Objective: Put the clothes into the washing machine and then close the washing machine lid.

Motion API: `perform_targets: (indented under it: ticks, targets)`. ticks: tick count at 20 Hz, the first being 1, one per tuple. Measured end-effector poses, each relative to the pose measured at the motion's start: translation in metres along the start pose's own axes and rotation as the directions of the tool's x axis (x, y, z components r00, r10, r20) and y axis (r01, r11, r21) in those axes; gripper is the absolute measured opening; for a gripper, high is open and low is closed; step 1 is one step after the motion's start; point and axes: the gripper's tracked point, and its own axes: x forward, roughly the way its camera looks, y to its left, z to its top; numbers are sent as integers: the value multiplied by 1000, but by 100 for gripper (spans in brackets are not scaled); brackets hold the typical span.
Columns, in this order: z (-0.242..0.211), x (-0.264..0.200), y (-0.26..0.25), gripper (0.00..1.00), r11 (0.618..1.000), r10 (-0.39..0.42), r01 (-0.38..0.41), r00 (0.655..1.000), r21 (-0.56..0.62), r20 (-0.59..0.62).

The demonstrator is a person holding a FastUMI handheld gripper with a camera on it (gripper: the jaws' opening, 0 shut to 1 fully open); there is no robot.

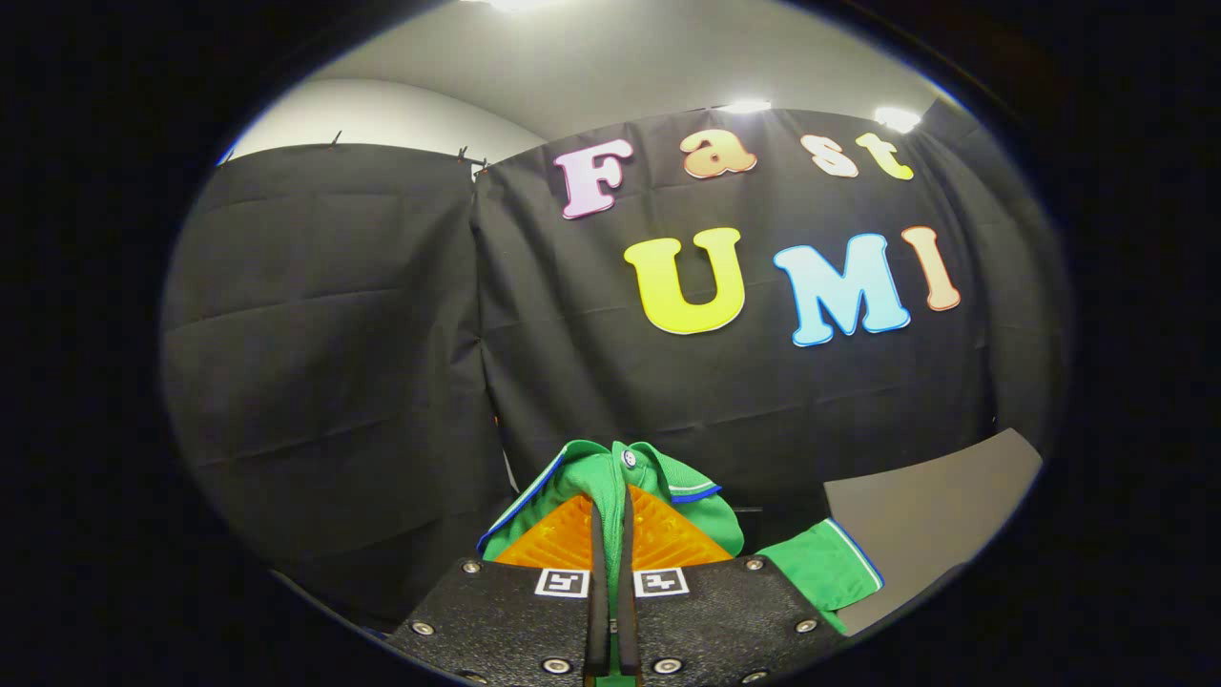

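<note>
A green garment (610, 472) with blue-and-white trim and a small button is pinched between my gripper's (610, 501) two orange fingers (553, 539). The fingers are pressed together with a fold of the cloth squeezed in the narrow gap. The garment bunches up over the fingertips and hangs down on both sides. One part of it, a sleeve or hem (825, 568), trails off to the right of the fingers. The gripper is held up in the air, facing the black cloth wall.
A grey flat panel (930, 506) slants up to the right of the fingers, beyond the trailing green cloth. Black cloth walls (334, 363) stand ahead and to the left, with a corner seam between them. Ceiling lights shine above.
</note>
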Motion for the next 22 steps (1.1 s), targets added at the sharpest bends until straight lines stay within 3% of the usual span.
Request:
perform_targets:
  ticks: [10,16,22]
  targets:
    - [-87,47,35,3,1000,10,-12,993,-15,-118]
    - [-151,78,7,3,995,-78,64,975,-74,-206]
    - [-224,94,-28,7,986,-161,138,928,-92,-335]
